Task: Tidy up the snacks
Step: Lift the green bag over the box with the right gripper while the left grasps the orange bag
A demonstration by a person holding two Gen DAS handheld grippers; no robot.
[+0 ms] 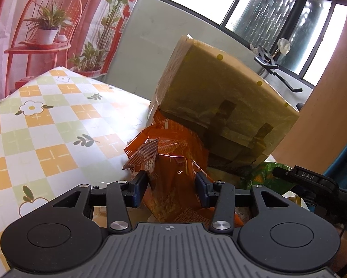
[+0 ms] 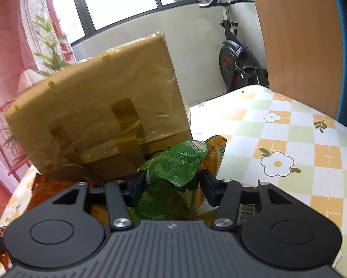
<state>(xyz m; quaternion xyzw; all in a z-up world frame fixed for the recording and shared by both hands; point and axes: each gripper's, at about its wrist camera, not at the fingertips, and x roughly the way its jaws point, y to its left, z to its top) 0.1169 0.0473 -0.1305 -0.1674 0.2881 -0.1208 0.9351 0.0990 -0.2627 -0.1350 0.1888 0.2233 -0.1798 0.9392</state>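
Note:
My left gripper (image 1: 171,186) is shut on an orange snack bag (image 1: 171,162), held just in front of a taped cardboard box (image 1: 222,106) whose raised flap faces me. My right gripper (image 2: 172,188) is shut on a green snack bag (image 2: 173,166), with an orange packet (image 2: 216,148) pressed behind it, in front of the same box (image 2: 99,106). The green bag (image 1: 266,176) and part of the right gripper's black body also show at the right of the left wrist view. More orange bags (image 2: 43,190) lie low at the left of the right wrist view.
The table carries a checked flower-print cloth (image 1: 46,125), which also spreads to the right in the right wrist view (image 2: 289,143). A printed curtain (image 1: 34,23) hangs at the back left. An exercise bike (image 2: 236,55) and a wooden panel (image 2: 296,41) stand beyond the table.

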